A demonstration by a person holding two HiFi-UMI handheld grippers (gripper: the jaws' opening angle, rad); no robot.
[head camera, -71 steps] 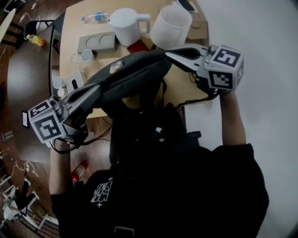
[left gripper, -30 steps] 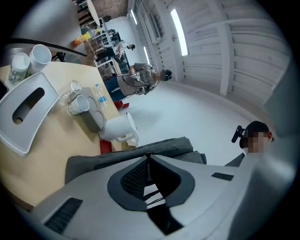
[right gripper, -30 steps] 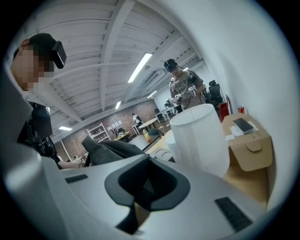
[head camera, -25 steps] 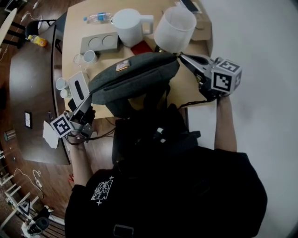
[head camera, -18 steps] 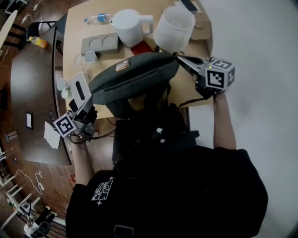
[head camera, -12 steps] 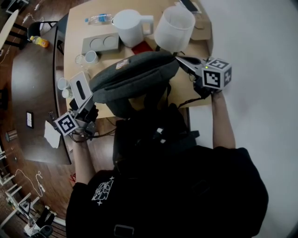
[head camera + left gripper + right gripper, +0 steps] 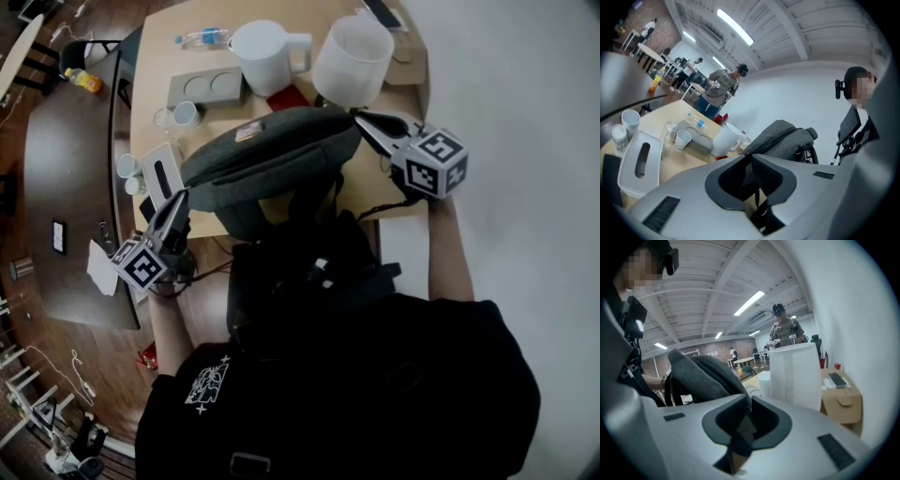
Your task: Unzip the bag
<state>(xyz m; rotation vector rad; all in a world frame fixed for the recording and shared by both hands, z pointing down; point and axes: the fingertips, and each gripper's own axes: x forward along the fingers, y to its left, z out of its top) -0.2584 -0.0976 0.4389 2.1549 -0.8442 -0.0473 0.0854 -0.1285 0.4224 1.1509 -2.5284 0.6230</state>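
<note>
Bag: the grey bag lies on the wooden table. In the head view its length runs from 8 o'clock to 2 o'clock, and dark straps drop over the near edge at 6 o'clock.
Left gripper: the left gripper is at the bag's 8 o'clock end. Its jaws have just been opening and stand a narrow slit apart, with a dark strip of strap loose in the gap.
Right gripper: the right gripper is at the bag's 2 o'clock end. Its jaws have also just been opening and are slightly parted, with strap webbing between them, not pinched.
Behind the bag: a white jug stands at 12 o'clock and a translucent tub at 1 o'clock.
</note>
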